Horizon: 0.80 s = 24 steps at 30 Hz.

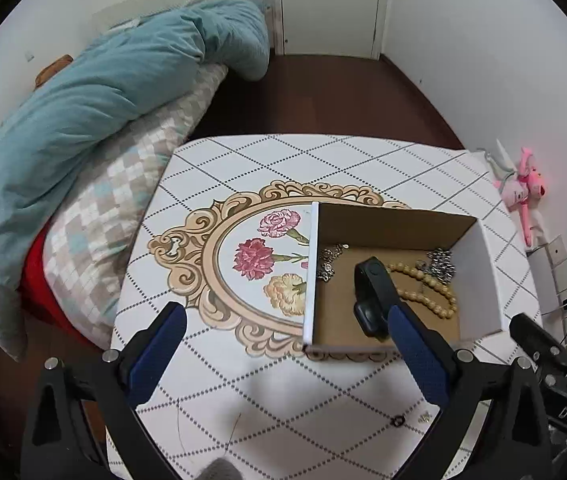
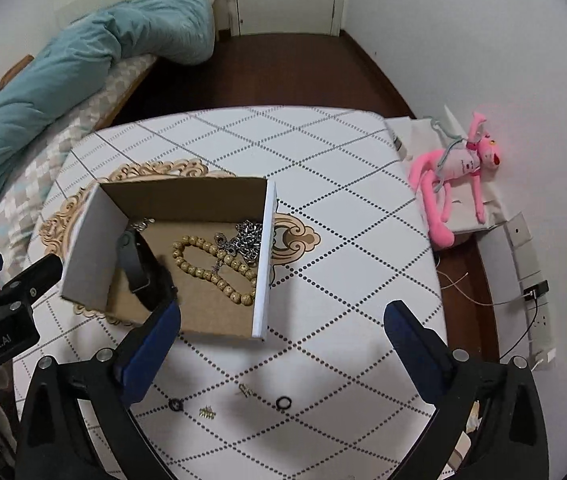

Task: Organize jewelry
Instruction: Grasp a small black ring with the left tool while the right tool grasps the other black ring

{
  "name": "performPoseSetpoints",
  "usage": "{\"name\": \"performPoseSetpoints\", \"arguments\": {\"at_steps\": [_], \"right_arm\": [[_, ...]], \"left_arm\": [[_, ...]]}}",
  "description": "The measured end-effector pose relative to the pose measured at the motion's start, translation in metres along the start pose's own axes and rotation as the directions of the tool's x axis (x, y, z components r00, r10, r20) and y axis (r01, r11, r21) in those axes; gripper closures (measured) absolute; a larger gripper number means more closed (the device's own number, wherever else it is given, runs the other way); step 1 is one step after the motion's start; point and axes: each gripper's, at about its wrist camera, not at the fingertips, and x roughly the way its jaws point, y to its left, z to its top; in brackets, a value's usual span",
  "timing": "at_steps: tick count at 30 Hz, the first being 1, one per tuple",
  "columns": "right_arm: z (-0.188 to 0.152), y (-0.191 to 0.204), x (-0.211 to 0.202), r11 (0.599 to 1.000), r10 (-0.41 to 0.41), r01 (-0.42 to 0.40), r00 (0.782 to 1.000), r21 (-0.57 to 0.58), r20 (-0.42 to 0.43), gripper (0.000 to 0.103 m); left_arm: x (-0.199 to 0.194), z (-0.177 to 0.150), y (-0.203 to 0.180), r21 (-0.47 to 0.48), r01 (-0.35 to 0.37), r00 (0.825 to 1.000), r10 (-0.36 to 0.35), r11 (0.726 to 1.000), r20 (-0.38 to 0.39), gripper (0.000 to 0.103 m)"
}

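While both tools hang tilted down over the desk (image 2: 323, 184), the left hand-held gripper (image 1: 285, 350) has its blue-padded jaws spread as wide as they go, with nothing between them but the patterned desk top. The right hand-held gripper (image 2: 283, 346) is just as wide open and just as empty. In the left wrist view the open cardboard box (image 1: 395, 222) sits at about one o'clock from the left gripper, its near edge just beyond the right-side pad. In the right wrist view the same box lies at about eleven o'clock, close past the left-side pad.

Inside the box lie a black wristband (image 1: 371, 296), a loop of tan beads (image 2: 215, 268), a heap of silver chain (image 2: 249, 236) against one white wall, and a smaller silver piece (image 1: 329, 262) near the opposite wall.

Loose on the desk, at six o'clock from the box in the right wrist view, are a black ring (image 2: 284, 403), a second dark ring (image 2: 175, 404), a small gold trinket (image 2: 206, 413) and a tiny metal piece (image 2: 244, 390), all apart from one another.

Farther out, a pink plush toy (image 2: 455, 176) lies at three o'clock beside the desk, and a teal duvet (image 1: 95, 92) is heaped on the bed at nine o'clock.
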Motion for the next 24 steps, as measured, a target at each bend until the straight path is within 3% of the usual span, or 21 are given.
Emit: {"name": "performPoseSetpoints", "arguments": {"at_steps": [18,24], "right_arm": [[-0.029,-0.013,-0.118,0.998,-0.009,-0.006,0.975,0.066,0.222,0.000],[-0.034,-0.026,-0.118,0.995,0.013,-0.031,0.981,0.091,0.192,0.000]], "left_arm": [[-0.094,-0.024,-0.007,0.029,0.025,0.989,-0.029,0.999,0.144,0.000],[-0.085,-0.028,-0.007,0.007,-0.003,0.993,0.002,1.000,0.119,0.000]]}}
